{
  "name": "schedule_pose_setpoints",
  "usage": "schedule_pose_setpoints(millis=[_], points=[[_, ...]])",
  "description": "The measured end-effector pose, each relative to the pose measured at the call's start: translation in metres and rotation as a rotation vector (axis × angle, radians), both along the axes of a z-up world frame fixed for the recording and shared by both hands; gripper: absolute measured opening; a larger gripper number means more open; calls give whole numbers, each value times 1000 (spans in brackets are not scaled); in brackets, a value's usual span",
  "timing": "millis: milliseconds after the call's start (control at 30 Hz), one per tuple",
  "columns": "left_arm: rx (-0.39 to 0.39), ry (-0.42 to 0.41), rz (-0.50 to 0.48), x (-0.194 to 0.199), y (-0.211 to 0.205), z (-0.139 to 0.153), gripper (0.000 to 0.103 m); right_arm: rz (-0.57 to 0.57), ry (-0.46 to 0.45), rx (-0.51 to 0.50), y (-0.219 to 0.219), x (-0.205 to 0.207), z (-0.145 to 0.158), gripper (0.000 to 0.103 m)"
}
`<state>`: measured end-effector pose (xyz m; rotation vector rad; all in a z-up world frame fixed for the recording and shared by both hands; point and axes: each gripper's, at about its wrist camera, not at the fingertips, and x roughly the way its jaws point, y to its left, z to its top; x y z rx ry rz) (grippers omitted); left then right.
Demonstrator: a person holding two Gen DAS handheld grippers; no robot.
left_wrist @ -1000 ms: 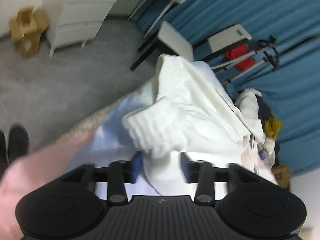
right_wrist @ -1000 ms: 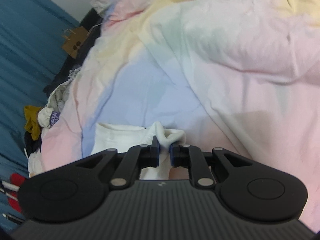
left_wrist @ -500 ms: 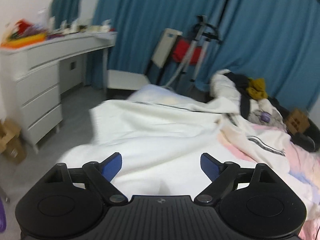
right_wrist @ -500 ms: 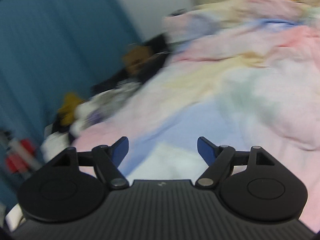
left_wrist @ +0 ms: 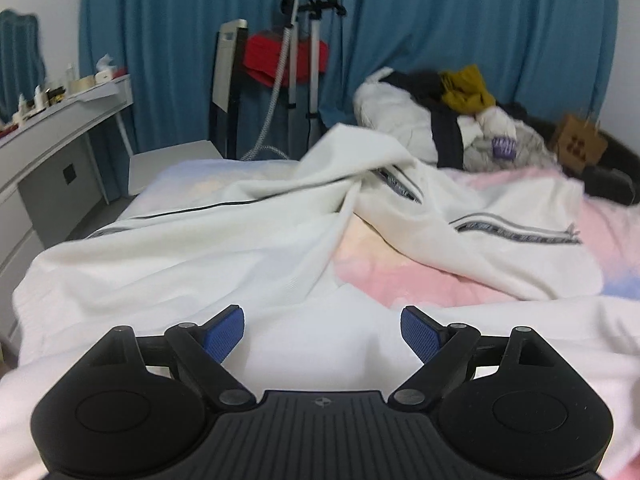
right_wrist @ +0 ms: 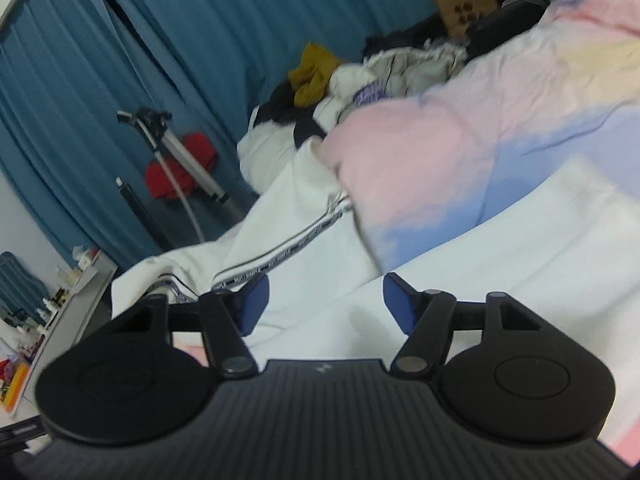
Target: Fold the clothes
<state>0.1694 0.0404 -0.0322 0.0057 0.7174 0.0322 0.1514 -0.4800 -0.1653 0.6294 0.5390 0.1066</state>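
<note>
Left wrist — garment (left_wrist: 208, 248) beneath gripper (left_wrist: 322, 330).

Blue curtains (left_wrist: 460, 40) span the back wall; white desk (left_wrist: 60, 120) with drawers on the left, small bottles cluttering its top; garment steamer stand (left_wrist: 296, 60) in front of the curtains, red fabric behind it; pastel duvet (right_wrist: 500, 120) covers the bed; cardboard box (left_wrist: 578, 146) far right.

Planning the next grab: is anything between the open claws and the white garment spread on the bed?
Nothing visible. The left claw and right claw both hang open directly over the white garment, with only bare cloth between their fingers. The laundry pile lies farther back on the bed, clear of both.
</note>
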Motion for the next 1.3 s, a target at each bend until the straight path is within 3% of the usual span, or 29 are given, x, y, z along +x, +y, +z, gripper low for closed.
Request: schedule_pose_setpoints(millis=[167, 300, 500, 533, 567, 600, 700, 767, 800, 1000, 1100, 1200, 1300], points=[[63, -13, -5, 44, -5, -36, 87, 4, 35, 38, 3, 40, -26, 67], [189, -46, -31, 66, -12, -66, 87, -38, 51, 6, -1, 70, -39, 67], [221, -82, -45, 97, -14, -89, 84, 110, 52, -44, 4, 118, -53, 66], [222, -83, -43, 102, -13, -91, 79, 140, 44, -62, 9, 123, -52, 64], [221, -89, -33, 106, -12, -92, 75, 156, 46, -88, 14, 127, -51, 53], [221, -98, -19, 110, -11, -92, 65, 148, 58, -125, 20, 131, -50, 17], [198, -112, 3, 121, -3, -90, 48, 108, 41, -135, 24, 135, -39, 14], [177, -124, -6, 124, 4, -85, 28, 81, 3, -165, 23, 138, -18, 13], [167, -131, -19, 124, 7, -82, 11, 62, -16, -180, 18, 141, -4, 13], [88, -215, -82, 115, 23, -52, 6, -61, -93, -257, -26, 173, 83, 12], [72, -212, -164, 106, 25, -43, 6, -127, -96, -316, -54, 186, 113, 12], [99, -146, -305, 96, 18, -47, 6, -177, 16, -359, -85, 190, 100, 13], [162, -45, -444, 85, 3, -66, 6, -213, 125, -337, -111, 183, 64, 13]])
